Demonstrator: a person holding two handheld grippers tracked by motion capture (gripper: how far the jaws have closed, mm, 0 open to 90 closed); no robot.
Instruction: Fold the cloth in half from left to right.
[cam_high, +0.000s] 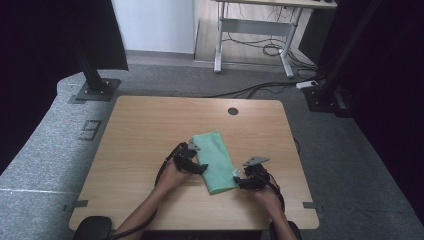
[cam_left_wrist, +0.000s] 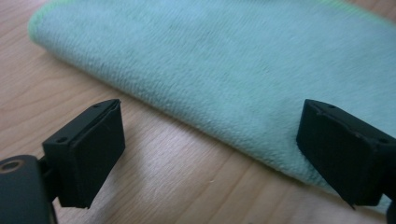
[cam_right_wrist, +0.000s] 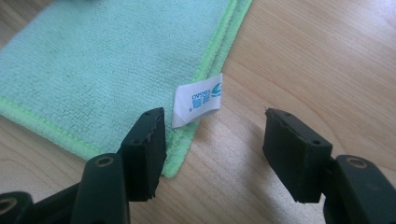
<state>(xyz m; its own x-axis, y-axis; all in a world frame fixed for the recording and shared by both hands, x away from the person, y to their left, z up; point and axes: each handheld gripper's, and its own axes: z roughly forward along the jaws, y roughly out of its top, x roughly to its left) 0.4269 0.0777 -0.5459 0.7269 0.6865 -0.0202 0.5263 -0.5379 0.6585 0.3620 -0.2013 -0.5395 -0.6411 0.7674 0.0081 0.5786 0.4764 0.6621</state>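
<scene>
Here, a folded green cloth (cam_high: 215, 161) is laid mid-counter (cam_high: 140, 150). Left claw (cam_left_wrist: 210, 149) is spread wide at the folded edge; right claw (cam_right_wrist: 212, 154) is spread wide, empty, by the tagged corner. Folding seems under way; edge pinches are likely needed next.

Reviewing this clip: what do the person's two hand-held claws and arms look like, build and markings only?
Both are black. The left claw and right claw each carry a grey three-cornered plate on top and trail a black cable toward the person. Up close, the left claw's fingers are blocky black pads with small screw holes; the right claw's fingers show ridged edges. The forearms are bare, no sleeves visible.
</scene>
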